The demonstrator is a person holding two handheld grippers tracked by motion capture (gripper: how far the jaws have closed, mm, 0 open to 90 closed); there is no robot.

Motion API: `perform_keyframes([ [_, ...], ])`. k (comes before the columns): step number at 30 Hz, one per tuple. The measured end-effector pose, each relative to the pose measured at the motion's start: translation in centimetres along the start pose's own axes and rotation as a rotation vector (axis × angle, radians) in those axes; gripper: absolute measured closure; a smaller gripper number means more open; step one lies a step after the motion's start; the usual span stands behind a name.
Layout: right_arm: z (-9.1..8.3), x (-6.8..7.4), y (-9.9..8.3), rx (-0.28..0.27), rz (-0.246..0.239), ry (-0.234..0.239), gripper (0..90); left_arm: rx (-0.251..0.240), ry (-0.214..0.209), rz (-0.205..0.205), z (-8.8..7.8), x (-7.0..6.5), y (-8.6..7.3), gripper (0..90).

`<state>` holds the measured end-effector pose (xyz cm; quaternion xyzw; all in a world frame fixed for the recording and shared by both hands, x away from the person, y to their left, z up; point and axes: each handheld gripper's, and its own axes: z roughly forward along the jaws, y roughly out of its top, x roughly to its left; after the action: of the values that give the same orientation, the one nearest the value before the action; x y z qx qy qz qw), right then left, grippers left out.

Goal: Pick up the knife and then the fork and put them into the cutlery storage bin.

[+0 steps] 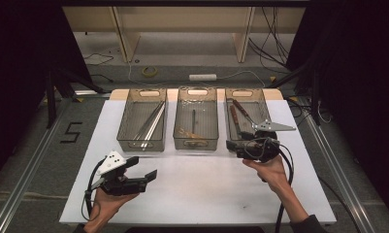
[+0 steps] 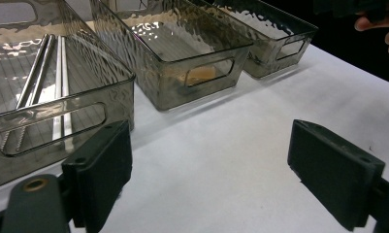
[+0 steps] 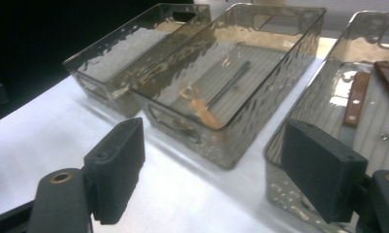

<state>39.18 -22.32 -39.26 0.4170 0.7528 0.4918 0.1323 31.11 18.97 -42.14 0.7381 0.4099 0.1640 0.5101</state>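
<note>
Left gripper (image 1: 141, 169): black body, white three-cornered plate on top with dark dots, black cable looping from its rear.
Left jaws: two blocky black pads on black arms; a brass-ringed hole in one arm, small screws in the pad edges.
Right gripper (image 1: 233, 144): black body, grey three-cornered plate on top, thick black cable trailing back.
Right jaws: black foam-like pads; brass-ringed holes in both arms.
Sleeve (image 1: 308, 224): dark, at the right forearm.
Left forearm: bare.

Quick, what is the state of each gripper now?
Left gripper: open, holding nothing, over the white table.
Right gripper: open, holding nothing, near the clear ribbed plastic bins.
</note>
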Motion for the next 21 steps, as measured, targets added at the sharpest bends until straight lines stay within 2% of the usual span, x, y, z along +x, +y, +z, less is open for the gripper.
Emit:
perform_keyframes([
  [21,-1.7,2.0,-3.1,-0.026,-0.069,0.019,24.4,-0.001,0.000,0.002,0.0,-0.1,0.0,15.7],
])
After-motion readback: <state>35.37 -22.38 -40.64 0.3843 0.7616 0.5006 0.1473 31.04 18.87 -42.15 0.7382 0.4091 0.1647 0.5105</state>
